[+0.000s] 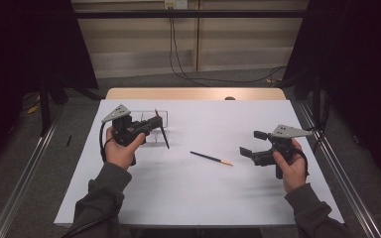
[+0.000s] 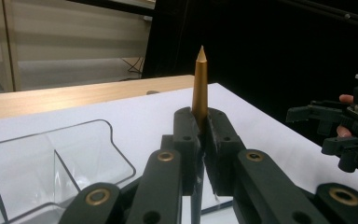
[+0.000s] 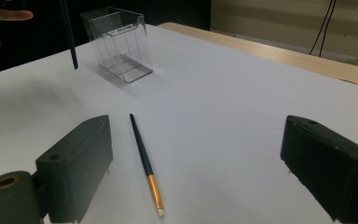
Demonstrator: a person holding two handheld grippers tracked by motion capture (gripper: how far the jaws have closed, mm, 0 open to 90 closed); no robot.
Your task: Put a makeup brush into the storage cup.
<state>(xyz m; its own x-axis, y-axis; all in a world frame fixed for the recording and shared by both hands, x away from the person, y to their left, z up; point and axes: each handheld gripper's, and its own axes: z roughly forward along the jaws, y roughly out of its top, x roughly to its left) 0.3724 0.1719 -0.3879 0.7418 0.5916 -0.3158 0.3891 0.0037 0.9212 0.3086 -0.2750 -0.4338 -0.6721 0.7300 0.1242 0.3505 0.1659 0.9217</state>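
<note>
While the left gripper (image 1: pixel 154 122) holds its jaws clamped on a brush (image 1: pixel 161 130), the gold ferrule and pale tip (image 2: pixel 200 84) stand up above the pads in the left gripper view. That brush hangs tilted, dark handle end low, just beside the clear holder (image 1: pixel 161 115) at the white sheet's (image 1: pixel 198 198) far left. The right gripper (image 1: pixel 252 143) hovers with jaws wide apart, gripping nothing. A second brush (image 3: pixel 145 163) lies flat on the sheet between both grippers, apart from each.
</note>
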